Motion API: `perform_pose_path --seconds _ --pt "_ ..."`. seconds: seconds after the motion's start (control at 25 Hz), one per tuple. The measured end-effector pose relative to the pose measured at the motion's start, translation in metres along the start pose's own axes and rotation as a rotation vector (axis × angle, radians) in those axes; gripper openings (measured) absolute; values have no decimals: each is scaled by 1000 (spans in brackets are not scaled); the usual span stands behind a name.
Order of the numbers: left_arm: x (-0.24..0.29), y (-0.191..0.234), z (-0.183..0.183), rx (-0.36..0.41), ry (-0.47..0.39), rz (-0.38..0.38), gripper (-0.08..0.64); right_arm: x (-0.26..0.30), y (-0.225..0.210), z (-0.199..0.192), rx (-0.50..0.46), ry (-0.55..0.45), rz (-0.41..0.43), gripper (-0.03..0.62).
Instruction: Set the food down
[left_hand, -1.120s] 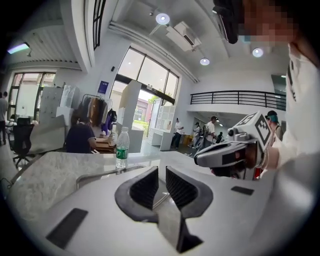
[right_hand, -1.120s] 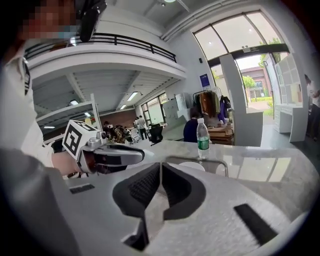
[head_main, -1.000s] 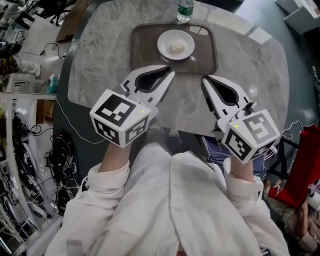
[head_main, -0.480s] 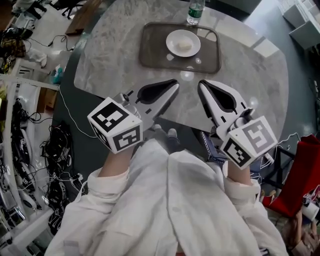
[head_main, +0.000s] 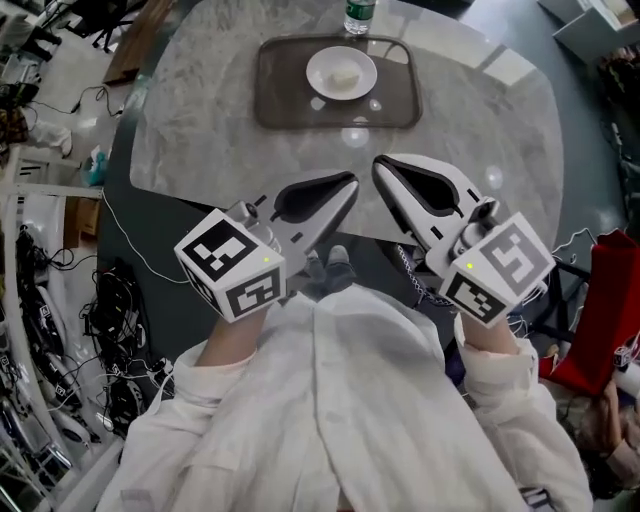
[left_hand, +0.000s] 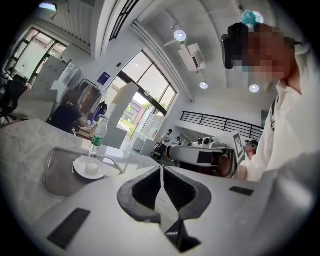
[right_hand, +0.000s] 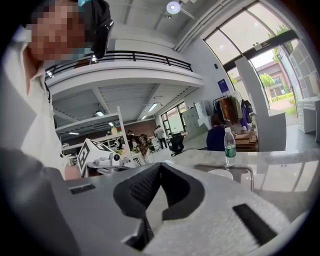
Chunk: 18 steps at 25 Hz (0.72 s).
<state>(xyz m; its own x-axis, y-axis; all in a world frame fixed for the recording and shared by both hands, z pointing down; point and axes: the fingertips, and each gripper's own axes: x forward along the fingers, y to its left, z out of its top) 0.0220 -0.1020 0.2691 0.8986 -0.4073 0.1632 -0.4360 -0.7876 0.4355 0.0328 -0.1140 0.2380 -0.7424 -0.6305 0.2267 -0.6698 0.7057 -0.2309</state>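
A white plate (head_main: 341, 73) with a small pale piece of food (head_main: 344, 77) rests on a dark grey tray (head_main: 280, 95) at the far side of the marble table (head_main: 200, 130). Both grippers hover over the table's near edge, well short of the tray. My left gripper (head_main: 351, 184) is shut with nothing in it, its jaws (left_hand: 161, 168) meeting in a thin line. My right gripper (head_main: 379, 164) is also shut and empty, tips together (right_hand: 160, 165). The left gripper view shows the plate (left_hand: 90, 168) and tray (left_hand: 57, 175) ahead to the left.
A green-labelled water bottle (head_main: 360, 14) stands just beyond the tray, also seen as the bottle (right_hand: 229, 146) in the right gripper view. Tangled cables and shelving (head_main: 50, 300) crowd the floor at left. A red object (head_main: 610, 300) sits at right. People stand in the hall behind.
Both grippers have drawn back from the tray toward the person's body, to the table's near edge. The plate and food stay on the tray.
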Motion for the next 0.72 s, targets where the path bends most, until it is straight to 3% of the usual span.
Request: perform_pose_path --seconds 0.72 --pt "-22 -7 -8 -4 29 -31 29 -8 15 -16 1 45 -30 3"
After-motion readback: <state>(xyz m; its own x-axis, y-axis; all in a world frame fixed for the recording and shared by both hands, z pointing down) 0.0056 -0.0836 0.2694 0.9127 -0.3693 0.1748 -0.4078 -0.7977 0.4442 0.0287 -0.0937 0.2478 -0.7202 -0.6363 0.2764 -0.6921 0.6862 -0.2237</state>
